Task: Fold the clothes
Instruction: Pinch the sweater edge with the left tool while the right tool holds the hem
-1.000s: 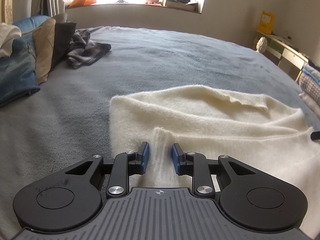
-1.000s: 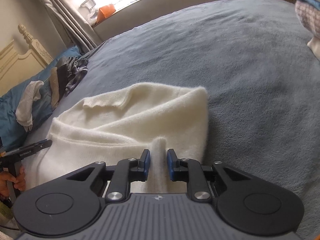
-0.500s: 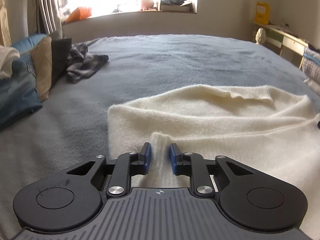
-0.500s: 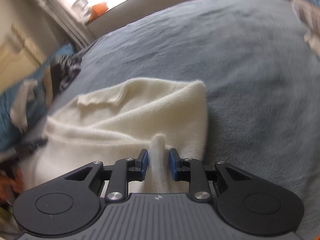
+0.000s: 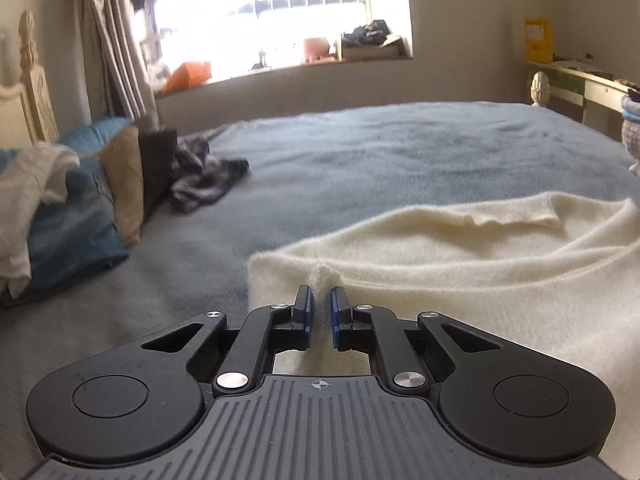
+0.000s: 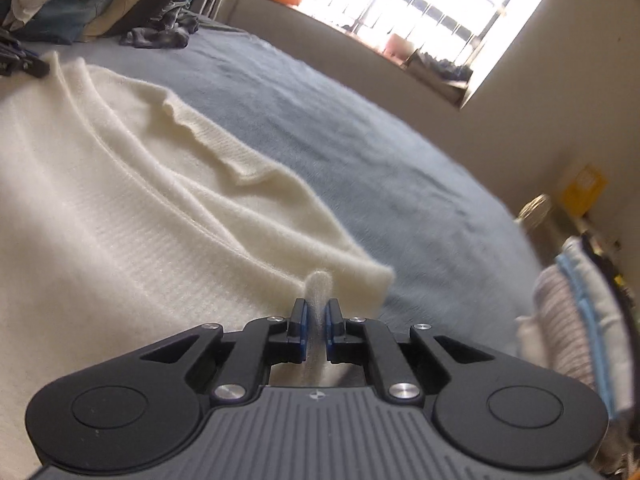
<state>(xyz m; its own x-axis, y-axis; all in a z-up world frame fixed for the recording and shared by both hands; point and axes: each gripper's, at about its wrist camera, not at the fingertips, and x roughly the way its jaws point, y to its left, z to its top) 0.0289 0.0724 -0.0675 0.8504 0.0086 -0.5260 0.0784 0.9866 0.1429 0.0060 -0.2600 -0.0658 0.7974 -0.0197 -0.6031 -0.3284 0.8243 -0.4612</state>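
A cream knitted sweater (image 5: 460, 264) lies partly folded on the grey-blue bed (image 5: 360, 152). In the left wrist view my left gripper (image 5: 320, 310) is shut on a pinched ridge of the sweater's near edge, close to its left corner. The right wrist view shows the same sweater (image 6: 140, 208) sloping away to the left, with my right gripper (image 6: 316, 320) shut on a pinch of fabric near its right corner. A sleeve cuff (image 6: 224, 148) lies folded across the top of the garment.
Pillows and folded clothes (image 5: 68, 200) are stacked at the head of the bed, with a crumpled dark plaid garment (image 5: 200, 180) beside them. Folded laundry (image 6: 576, 312) is piled at the right. A cluttered window sill (image 5: 280, 68) and a side table (image 5: 576, 84) stand behind the bed.
Both grippers have closed tighter on the sweater's near edge and lifted it. The views tilt upward, the right one swinging strongly to the right, and the fabric now rises toward both cameras.
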